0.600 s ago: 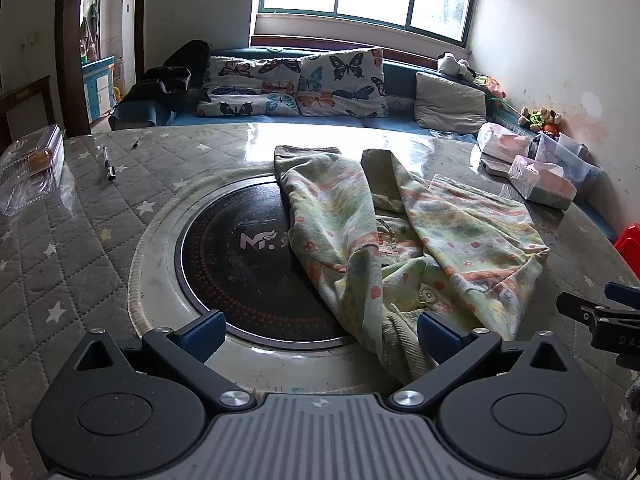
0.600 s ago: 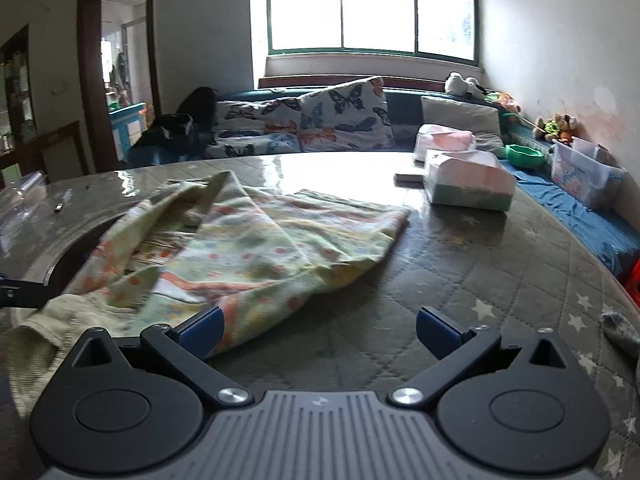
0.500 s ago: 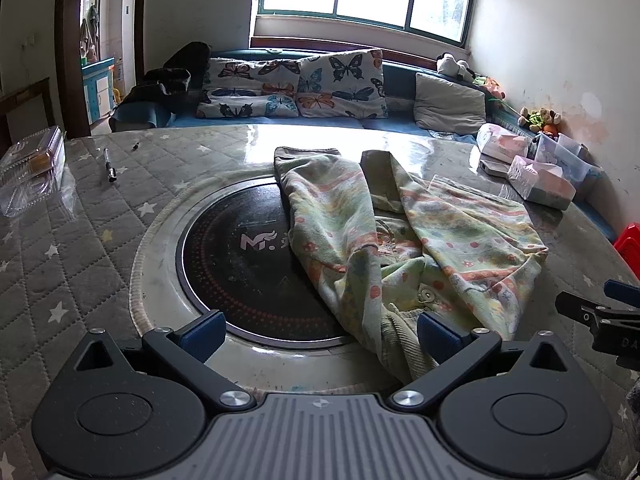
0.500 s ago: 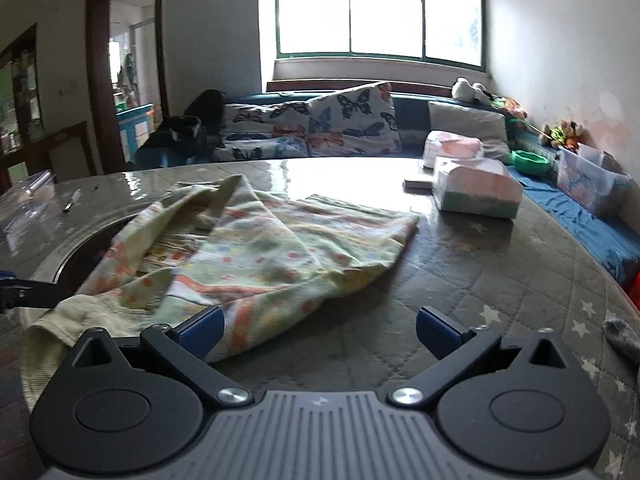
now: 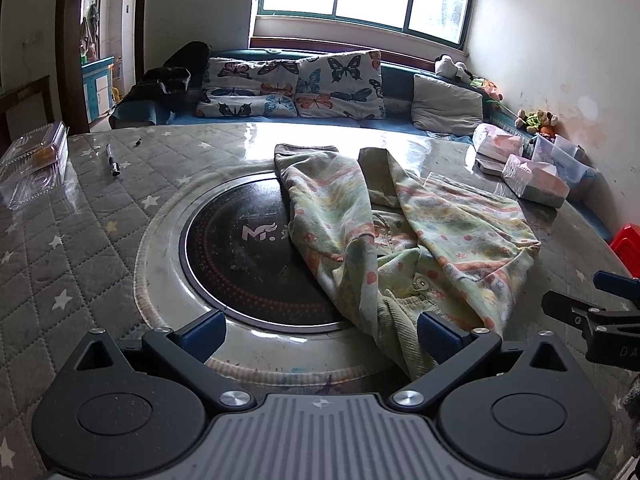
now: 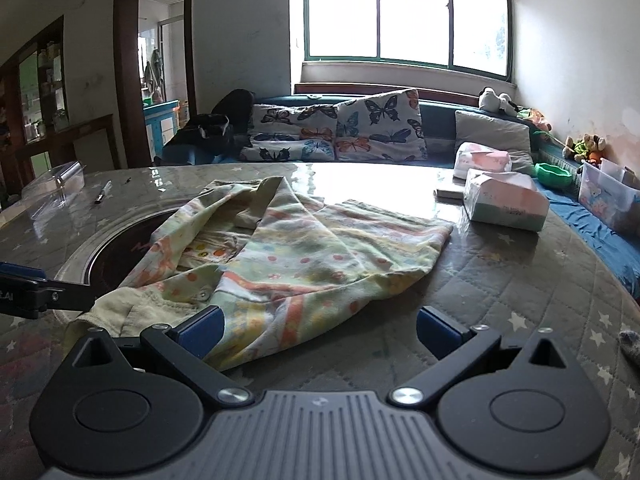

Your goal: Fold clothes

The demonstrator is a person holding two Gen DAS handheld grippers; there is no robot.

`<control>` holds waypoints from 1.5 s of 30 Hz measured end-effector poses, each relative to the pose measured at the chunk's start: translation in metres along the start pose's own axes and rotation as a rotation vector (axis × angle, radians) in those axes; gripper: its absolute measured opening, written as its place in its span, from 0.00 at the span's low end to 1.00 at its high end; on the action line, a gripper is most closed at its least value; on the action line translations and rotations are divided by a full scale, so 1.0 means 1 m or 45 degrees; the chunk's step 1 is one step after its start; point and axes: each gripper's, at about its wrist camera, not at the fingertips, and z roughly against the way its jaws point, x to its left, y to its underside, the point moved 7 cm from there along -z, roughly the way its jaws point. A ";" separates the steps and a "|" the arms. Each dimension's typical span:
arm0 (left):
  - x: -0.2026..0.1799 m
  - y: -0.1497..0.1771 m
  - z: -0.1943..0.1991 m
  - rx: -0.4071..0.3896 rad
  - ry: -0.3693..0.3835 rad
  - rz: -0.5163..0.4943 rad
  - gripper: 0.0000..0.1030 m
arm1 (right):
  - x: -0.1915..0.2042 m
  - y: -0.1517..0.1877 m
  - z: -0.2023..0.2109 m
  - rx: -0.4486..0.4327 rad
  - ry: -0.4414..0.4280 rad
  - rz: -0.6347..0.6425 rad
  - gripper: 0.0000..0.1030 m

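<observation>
1. While both grippers hovered low at the near edge of the round table [image 5: 100, 216], the patterned garment [image 5: 400, 240] lay rumpled across its middle, partly over the dark inset hotplate [image 5: 240, 248] and partly on the quilted cover.
2. Jaws of the left gripper [image 5: 320, 330] stood wide apart and held nothing; the right gripper [image 6: 320, 326] was likewise spread and empty, its left finger just at the cloth's near hem.
3. Risk, by judgement: a pinch at the bunched ribbed hem [image 5: 396, 320] could take several layers at once and drag the whole garment across the glossy surface, skewing any fold.
4. Tissue packs [image 6: 504, 204] nearby could be nudged by a swept sleeve.
5. Its long axis ran from the near ribbed hem away toward the window, one sleeve [image 5: 320, 184] pointing to the far side.
</observation>
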 end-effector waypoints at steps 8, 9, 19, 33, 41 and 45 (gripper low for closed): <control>-0.002 0.007 0.004 0.009 -0.009 -0.010 1.00 | 0.005 0.011 0.000 0.043 -0.001 0.018 1.00; -0.002 0.008 0.004 0.010 -0.011 -0.014 1.00 | 0.006 0.012 0.000 0.048 -0.002 0.020 1.00; -0.005 0.016 0.004 0.031 -0.023 -0.038 1.00 | 0.011 0.020 0.001 0.079 -0.014 0.037 1.00; -0.005 0.020 0.001 0.065 -0.035 -0.054 1.00 | 0.018 0.019 -0.003 0.093 -0.036 0.060 1.00; -0.006 0.018 -0.002 0.078 -0.032 -0.058 1.00 | 0.021 0.017 -0.007 0.100 -0.046 0.077 1.00; -0.007 0.016 -0.003 0.077 -0.028 -0.059 1.00 | 0.022 0.016 -0.010 0.104 -0.050 0.080 1.00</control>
